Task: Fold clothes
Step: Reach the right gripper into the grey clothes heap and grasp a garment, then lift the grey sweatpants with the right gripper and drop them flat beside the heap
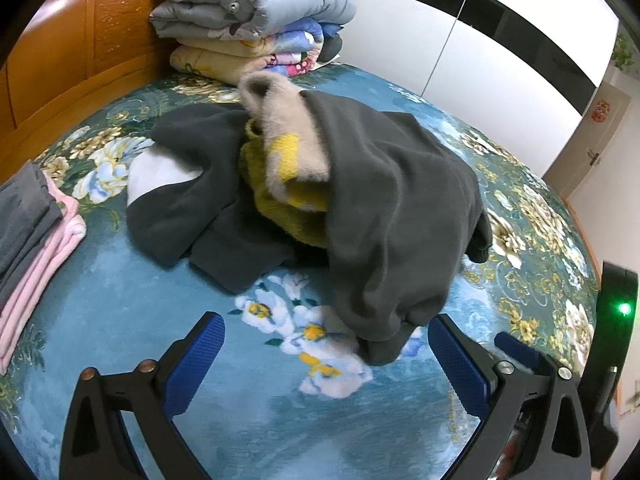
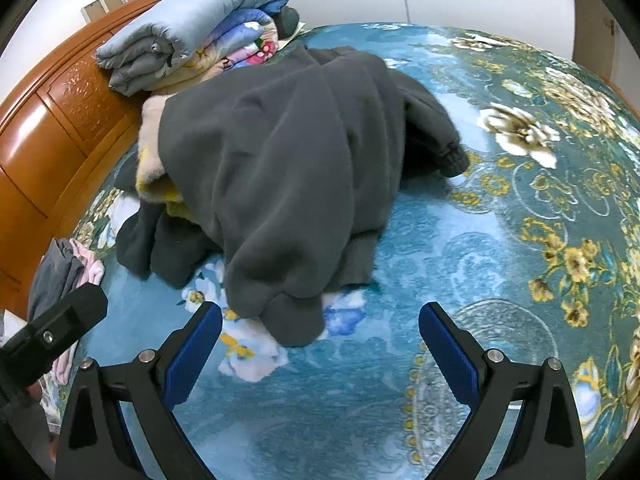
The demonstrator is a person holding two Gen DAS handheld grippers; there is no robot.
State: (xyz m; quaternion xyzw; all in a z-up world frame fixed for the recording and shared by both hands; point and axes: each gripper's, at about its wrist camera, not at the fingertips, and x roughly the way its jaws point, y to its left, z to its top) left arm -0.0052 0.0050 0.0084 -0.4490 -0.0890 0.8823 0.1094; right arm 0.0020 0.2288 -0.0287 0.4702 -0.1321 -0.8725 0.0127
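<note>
A heap of unfolded clothes lies on the bed. A dark grey fleece garment [image 1: 392,208] drapes over a yellow and beige fuzzy piece [image 1: 288,168]; it also shows in the right wrist view [image 2: 288,168] with the yellow piece [image 2: 160,188] peeking out at its left. My left gripper [image 1: 326,344] is open and empty, just short of the grey garment's near hem. My right gripper [image 2: 320,332] is open and empty, with the grey hem lying between its fingertips but not touched.
A teal floral bedspread [image 1: 260,420] covers the bed. Folded quilts [image 1: 248,12] are stacked at the wooden headboard [image 1: 80,60]. A folded grey and pink pile [image 1: 36,236] sits at the left. The other gripper [image 2: 52,332] shows at the right wrist view's left edge.
</note>
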